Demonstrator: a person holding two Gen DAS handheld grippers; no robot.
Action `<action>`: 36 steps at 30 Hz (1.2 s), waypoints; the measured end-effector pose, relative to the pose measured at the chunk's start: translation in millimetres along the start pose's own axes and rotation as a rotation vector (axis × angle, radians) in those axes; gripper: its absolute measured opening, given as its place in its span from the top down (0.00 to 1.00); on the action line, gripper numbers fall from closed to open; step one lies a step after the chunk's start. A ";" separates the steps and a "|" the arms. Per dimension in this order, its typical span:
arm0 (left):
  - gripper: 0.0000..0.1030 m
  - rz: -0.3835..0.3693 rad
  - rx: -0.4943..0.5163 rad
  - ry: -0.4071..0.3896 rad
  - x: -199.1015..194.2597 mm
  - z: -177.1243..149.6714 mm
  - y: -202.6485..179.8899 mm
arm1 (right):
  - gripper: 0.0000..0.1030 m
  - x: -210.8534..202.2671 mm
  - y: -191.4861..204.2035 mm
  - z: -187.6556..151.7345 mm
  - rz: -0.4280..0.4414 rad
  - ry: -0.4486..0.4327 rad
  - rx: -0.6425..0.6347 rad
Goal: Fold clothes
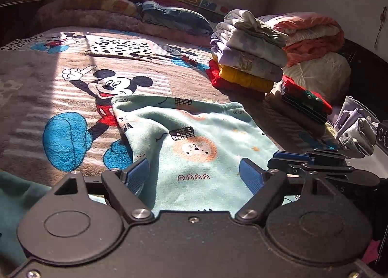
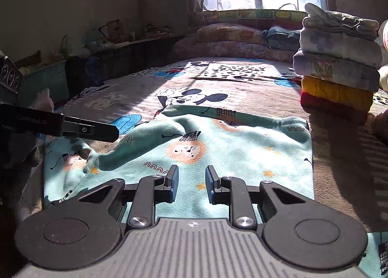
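Garment [image 1: 206,132] flat on blanket [image 1: 48,79], folded stack [image 1: 247,59] right, pillows [image 1: 97,6] behind

Mint garment [image 1: 213,132] with orange lions; brown blanket [image 1: 48,88] with Mickey prints; stack [image 1: 247,59] layered red, yellow, lilac, white.

Your work surface: bed with Mickey Mouse blanket [image 1: 72,88]. Lying on it: mint lion-print garment [image 1: 206,137] spread flat; tall folded stack [image 1: 247,59], red piece lowest; smaller folded pile [image 1: 305,105] just beside it.
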State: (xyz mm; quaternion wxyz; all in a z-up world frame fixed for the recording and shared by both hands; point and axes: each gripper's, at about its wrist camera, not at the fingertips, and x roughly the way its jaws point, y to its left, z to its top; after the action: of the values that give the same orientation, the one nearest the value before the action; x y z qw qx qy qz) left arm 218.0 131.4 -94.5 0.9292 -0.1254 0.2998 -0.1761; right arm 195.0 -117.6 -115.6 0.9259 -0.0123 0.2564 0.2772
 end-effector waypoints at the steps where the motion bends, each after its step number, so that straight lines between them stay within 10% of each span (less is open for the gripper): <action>1: 0.22 0.018 -0.054 -0.008 1.9 8.0 11.0 | 0.74 9.0 13.7 -2.5 0.030 0.020 -0.041; 20: 0.59 0.125 -0.265 0.221 146.2 87.3 96.2 | 0.65 36.5 118.4 -8.9 0.080 0.202 -0.539; 24: 0.96 0.082 -0.192 0.189 148.1 94.2 90.9 | 0.66 35.4 119.1 -19.2 0.112 0.219 -0.513; 28: 0.96 0.001 -0.064 0.078 133.2 106.8 81.5 | 0.65 30.3 112.7 -19.6 0.139 0.237 -0.470; 36: 0.95 0.027 -0.039 0.120 153.4 96.3 97.3 | 0.65 21.6 111.9 -28.7 0.138 0.237 -0.445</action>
State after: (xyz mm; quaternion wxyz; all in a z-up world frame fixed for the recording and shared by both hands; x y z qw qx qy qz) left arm 416.8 170.1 -130.2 0.9092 -0.1286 0.3600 -0.1651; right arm 138.8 -16.7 -137.6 0.8428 -0.2306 0.2961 0.3857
